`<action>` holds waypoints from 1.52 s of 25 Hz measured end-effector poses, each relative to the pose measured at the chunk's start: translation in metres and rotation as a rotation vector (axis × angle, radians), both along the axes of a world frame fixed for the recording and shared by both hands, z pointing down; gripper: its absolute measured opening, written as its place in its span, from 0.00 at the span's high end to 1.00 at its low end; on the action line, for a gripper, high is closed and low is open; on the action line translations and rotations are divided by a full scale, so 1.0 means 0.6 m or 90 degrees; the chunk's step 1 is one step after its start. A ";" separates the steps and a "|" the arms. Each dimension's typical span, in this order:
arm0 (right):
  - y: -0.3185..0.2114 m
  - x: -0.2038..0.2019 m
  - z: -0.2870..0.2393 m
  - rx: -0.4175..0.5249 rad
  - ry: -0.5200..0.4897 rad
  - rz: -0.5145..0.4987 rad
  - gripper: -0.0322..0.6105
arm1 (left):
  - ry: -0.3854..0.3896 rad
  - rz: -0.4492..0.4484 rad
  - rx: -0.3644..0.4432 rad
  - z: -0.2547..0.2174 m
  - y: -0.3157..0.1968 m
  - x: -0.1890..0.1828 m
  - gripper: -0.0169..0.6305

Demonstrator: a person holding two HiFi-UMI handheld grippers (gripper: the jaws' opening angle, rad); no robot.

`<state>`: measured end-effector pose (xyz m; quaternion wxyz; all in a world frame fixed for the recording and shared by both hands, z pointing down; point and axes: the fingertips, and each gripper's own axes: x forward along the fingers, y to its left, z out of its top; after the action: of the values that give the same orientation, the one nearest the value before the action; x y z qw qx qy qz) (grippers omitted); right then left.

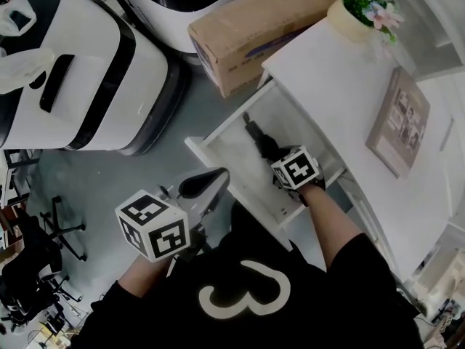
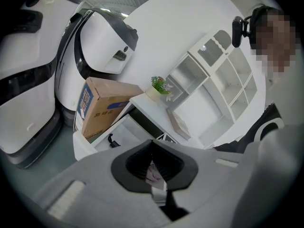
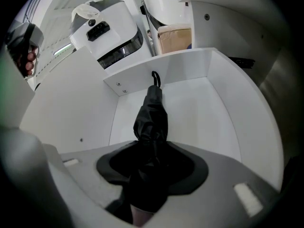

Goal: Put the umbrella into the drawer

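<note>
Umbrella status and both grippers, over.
Right gripper shut on folded black umbrella, inside open white drawer. Left gripper shut, empty, outside drawer. No obstruction seen.

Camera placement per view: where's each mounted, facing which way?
Head view: on the head, steeply down on the open drawer; torso, left gripper, right gripper show.
Left gripper view: on left gripper, facing drawer and cardboard box; torso at right.
Right gripper view: on right gripper, down into drawer; its jaws grip the umbrella.
Shared: all three show the drawer.
</note>
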<state>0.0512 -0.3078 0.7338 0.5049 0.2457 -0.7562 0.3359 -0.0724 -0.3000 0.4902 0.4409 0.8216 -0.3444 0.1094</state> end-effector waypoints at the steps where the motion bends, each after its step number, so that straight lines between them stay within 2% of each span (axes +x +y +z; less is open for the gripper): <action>1: 0.000 -0.001 0.000 -0.002 -0.001 0.000 0.67 | -0.001 0.001 -0.001 0.001 -0.001 0.000 0.96; 7: 0.002 -0.004 -0.001 -0.009 -0.015 -0.017 0.62 | -0.002 -0.002 0.001 -0.002 -0.005 0.002 0.96; 10: 0.005 -0.008 -0.007 -0.010 -0.030 -0.007 0.55 | -0.006 0.001 0.002 -0.003 0.000 0.004 0.96; 12: 0.002 -0.008 -0.018 0.003 -0.038 0.009 0.51 | -0.006 0.003 0.003 -0.006 0.004 0.005 0.96; 17: 0.000 -0.013 -0.078 0.053 -0.087 0.027 0.50 | -0.004 0.011 0.019 -0.027 0.016 0.011 0.96; 25: -0.003 -0.020 -0.307 0.188 -0.265 0.123 0.51 | -0.002 0.038 0.058 -0.079 0.057 0.031 0.96; 29: 0.042 -0.016 -0.437 0.250 -0.356 0.152 0.51 | 0.008 0.056 0.102 -0.127 0.084 0.051 0.96; 32: 0.090 -0.010 -0.510 0.287 -0.396 0.159 0.52 | 0.016 0.063 0.123 -0.153 0.114 0.062 0.96; 34: 0.122 -0.008 -0.561 0.315 -0.432 0.146 0.61 | 0.024 0.067 0.138 -0.175 0.133 0.068 0.96; 37: 0.173 -0.008 -0.638 0.353 -0.501 0.124 0.65 | 0.031 0.076 0.168 -0.217 0.161 0.077 0.96; 38: 0.191 -0.005 -0.660 0.365 -0.519 0.124 0.72 | 0.031 0.082 0.179 -0.231 0.172 0.080 0.96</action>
<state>0.0480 -0.1933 0.3377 0.0473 0.2924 -0.9273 0.2289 -0.0244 -0.1965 0.3514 0.3216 0.8982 -0.2918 0.0679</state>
